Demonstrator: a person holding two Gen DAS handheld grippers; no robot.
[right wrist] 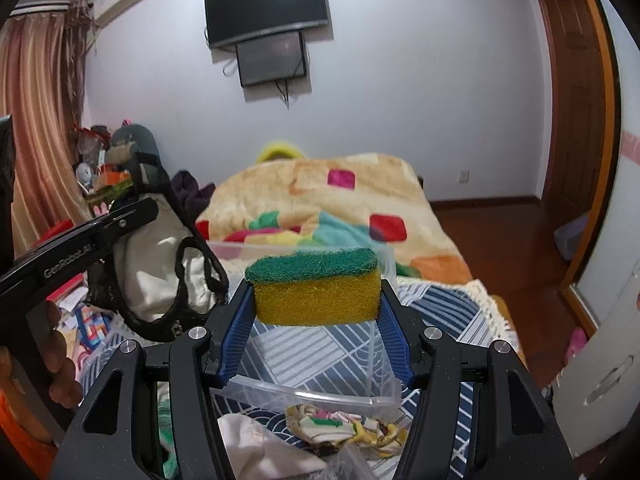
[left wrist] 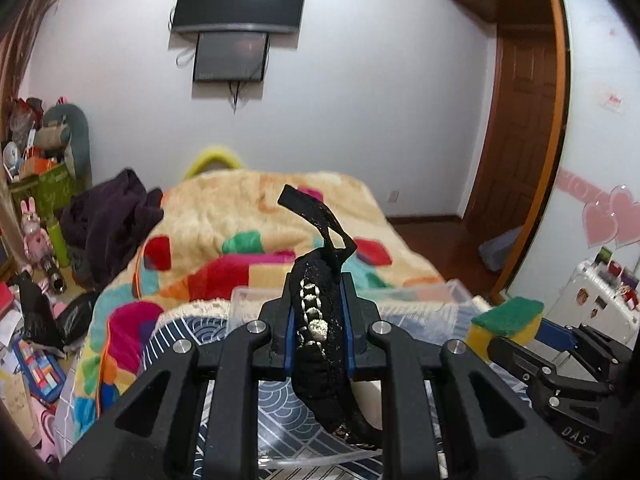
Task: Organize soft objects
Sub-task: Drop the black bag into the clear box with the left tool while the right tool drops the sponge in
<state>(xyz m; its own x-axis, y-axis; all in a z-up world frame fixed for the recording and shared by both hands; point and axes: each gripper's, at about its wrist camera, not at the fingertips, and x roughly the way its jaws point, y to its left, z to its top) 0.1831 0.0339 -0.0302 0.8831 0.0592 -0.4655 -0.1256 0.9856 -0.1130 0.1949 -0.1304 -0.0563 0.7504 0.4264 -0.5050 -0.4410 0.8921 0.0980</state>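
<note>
My left gripper (left wrist: 319,312) is shut on a black sleep mask (left wrist: 318,320) with beaded trim, its strap sticking up; the right wrist view shows the mask's pale inner side (right wrist: 160,264) hanging from that gripper. My right gripper (right wrist: 316,300) is shut on a yellow sponge (right wrist: 316,286) with a green scouring top, held above a clear plastic box (right wrist: 304,394). The sponge also shows at the right of the left wrist view (left wrist: 506,320). The clear box (left wrist: 452,294) lies ahead of the left gripper.
A blue-and-white patterned cloth (right wrist: 440,304) covers the near bed. A colourful fleece blanket (left wrist: 240,216) lies beyond. A small patterned fabric piece (right wrist: 348,426) and white cloth (right wrist: 256,444) lie below the right gripper. Clutter (left wrist: 36,320) fills the floor at left.
</note>
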